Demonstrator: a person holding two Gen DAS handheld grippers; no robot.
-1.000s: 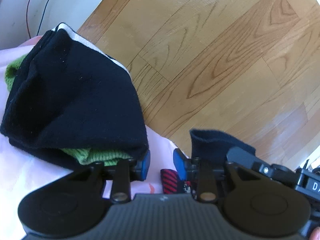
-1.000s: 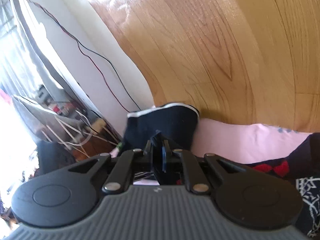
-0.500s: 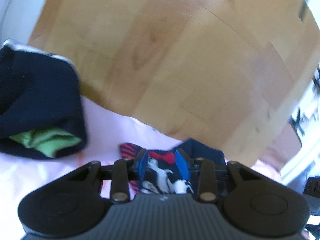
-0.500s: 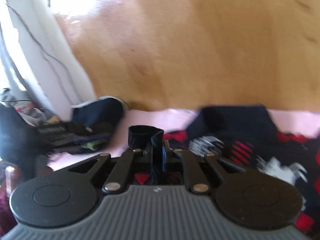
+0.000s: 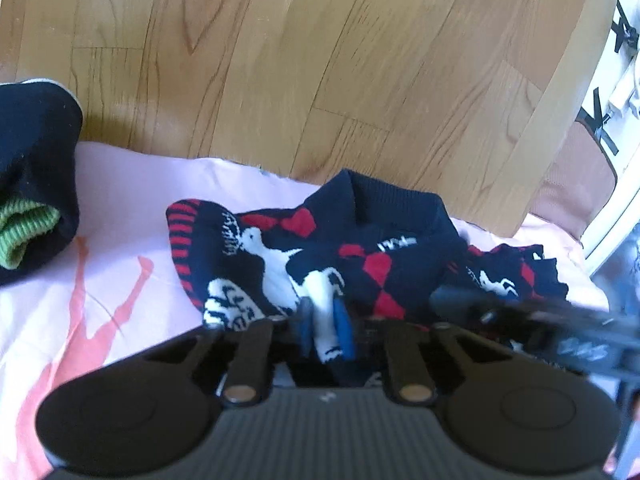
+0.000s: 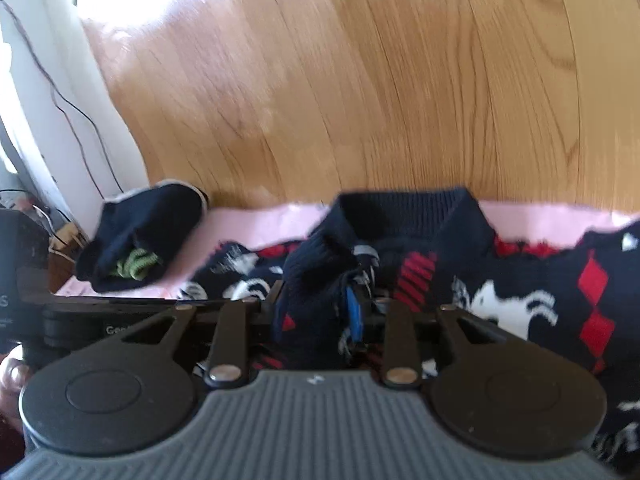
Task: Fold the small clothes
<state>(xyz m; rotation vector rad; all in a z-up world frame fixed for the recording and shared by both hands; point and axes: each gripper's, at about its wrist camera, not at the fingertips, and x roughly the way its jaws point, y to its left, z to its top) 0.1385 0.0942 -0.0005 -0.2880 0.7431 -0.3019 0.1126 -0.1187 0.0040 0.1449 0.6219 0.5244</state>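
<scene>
A navy knitted sweater [image 5: 384, 264] with red diamonds and white reindeer lies crumpled on the pink sheet [image 5: 132, 208]. My left gripper [image 5: 322, 316] is closing on a white-patterned fold at the sweater's near edge, and the blue pads pinch it. In the right wrist view the sweater [image 6: 520, 292] fills the right side, collar towards the floor. My right gripper [image 6: 336, 300] is opening. A navy ribbed cuff [image 6: 316, 276] still drapes over its left finger, between the jaws. The right gripper's blurred black body [image 5: 520, 312] sits just right of my left gripper.
A folded dark garment [image 5: 36, 160] with a green knit tucked inside lies at the sheet's left end, also the dark bundle [image 6: 140, 236] in the right wrist view. Wooden floor [image 5: 320, 60] lies beyond the sheet. A white wall with cables [image 6: 48, 92] stands left.
My left gripper swung right from the folded dark bundle to the sweater and closed on a fold. My right gripper came down onto the sweater with the cuff, and its jaws parted.
</scene>
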